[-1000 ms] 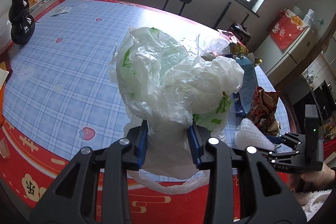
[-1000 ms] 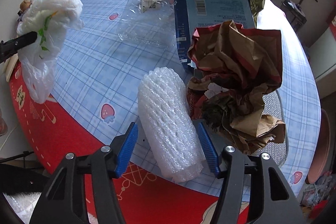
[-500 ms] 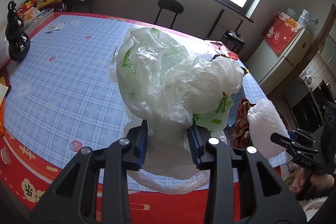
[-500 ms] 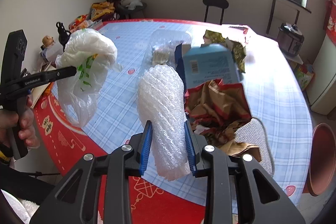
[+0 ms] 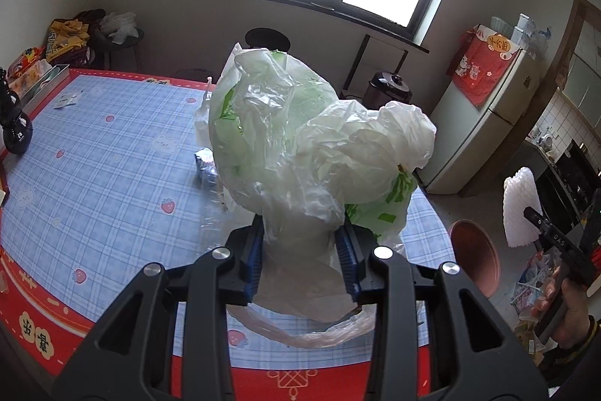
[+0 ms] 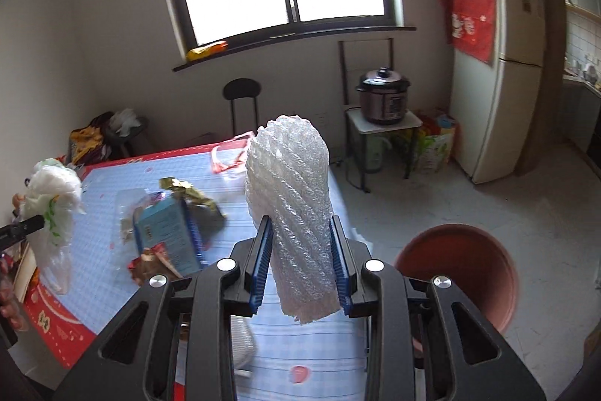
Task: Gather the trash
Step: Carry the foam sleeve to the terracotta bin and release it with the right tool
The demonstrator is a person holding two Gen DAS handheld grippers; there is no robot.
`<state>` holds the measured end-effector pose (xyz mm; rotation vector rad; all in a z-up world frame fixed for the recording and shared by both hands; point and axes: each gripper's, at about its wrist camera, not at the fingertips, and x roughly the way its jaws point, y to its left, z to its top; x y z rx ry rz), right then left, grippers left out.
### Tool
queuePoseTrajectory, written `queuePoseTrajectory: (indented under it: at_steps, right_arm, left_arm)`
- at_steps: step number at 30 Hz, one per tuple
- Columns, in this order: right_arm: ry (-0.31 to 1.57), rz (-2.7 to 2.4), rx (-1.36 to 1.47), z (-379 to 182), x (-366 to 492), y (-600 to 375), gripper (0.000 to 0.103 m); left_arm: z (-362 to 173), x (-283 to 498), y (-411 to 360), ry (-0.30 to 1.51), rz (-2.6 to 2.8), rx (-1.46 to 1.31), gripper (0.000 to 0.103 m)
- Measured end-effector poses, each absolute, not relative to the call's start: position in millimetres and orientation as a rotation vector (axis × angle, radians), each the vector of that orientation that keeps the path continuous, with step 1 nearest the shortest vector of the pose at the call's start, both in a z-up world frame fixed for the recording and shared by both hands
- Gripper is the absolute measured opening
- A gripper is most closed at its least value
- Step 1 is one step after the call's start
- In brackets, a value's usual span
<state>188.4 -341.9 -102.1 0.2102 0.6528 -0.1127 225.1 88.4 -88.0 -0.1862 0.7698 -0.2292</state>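
My left gripper (image 5: 302, 250) is shut on a crumpled white and green plastic bag (image 5: 300, 145), held up over the blue checked table (image 5: 94, 175). The bag hides most of what lies behind it. My right gripper (image 6: 299, 239) is shut on a white foam net sleeve (image 6: 289, 175), which stands upright between the blue pads, lifted past the table's right end. A reddish-brown bucket (image 6: 462, 269) stands on the floor just right of it. In the left wrist view the foam sleeve (image 5: 520, 209) shows at far right above that bucket (image 5: 475, 258).
On the table lie a blue carton (image 6: 169, 235), crumpled brown paper (image 6: 150, 262), a gold wrapper (image 6: 188, 190) and a clear plastic tray (image 6: 229, 156). A black gourd bottle (image 5: 15, 134) stands at the left edge. A stool (image 6: 242, 89), a cooker (image 6: 383, 96) and a fridge (image 6: 496, 81) line the far side.
My right gripper closed on the foam sleeve, lifted it off the table and swung it right towards the bucket. My left gripper rose and turned right, still holding the bag.
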Motion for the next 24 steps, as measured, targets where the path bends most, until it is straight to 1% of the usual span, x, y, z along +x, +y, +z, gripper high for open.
queuePoseTrajectory:
  at_steps: [4,10,12,14,15,17,18,19,20,24]
  right_arm:
    - [0.686,-0.235,0.245,-121.6,182.1,-415.8,0.030]
    - [0.703,-0.301,0.327,-141.2,183.4,-474.5,0.031]
    - [0.699,-0.297,0.341,-142.0,187.2,-484.6,0.033]
    - [0.689,-0.300,0.336,-140.5,190.0,-493.0,0.037]
    - [0.685,-0.299,0.332,-139.0,190.2,-494.2,0.041]
    - [0.666,-0.298,0.333,-133.6,189.6,-497.4,0.056]
    - [0.652,-0.298,0.335,-129.7,188.3,-498.5,0.062]
    - [0.635,-0.307,0.334,-125.9,188.2,-500.9,0.074]
    - [0.615,-0.315,0.333,-121.9,185.9,-501.8,0.082]
    - [0.587,-0.321,0.349,-108.4,176.7,-509.8,0.090]
  left_arm:
    - [-74.1,224.8,40.8,0.759,-0.257,-0.176,0.037]
    - [-65.8,221.0,-6.2,0.752,-0.277,-0.121,0.037]
    - [-64.0,220.0,-15.1,0.750,-0.284,-0.114,0.037]
    - [-62.6,217.9,-24.2,0.747,-0.290,-0.106,0.037]
    - [-62.2,217.4,-26.7,0.746,-0.294,-0.103,0.037]
    - [-60.5,216.6,-34.7,0.743,-0.306,-0.095,0.037]
    - [-59.7,216.2,-39.0,0.742,-0.313,-0.091,0.037]
    - [-59.2,216.2,-43.7,0.742,-0.322,-0.086,0.037]
    - [-58.3,216.6,-50.3,0.740,-0.331,-0.079,0.037]
    - [-58.3,219.2,-69.8,0.740,-0.378,-0.055,0.037]
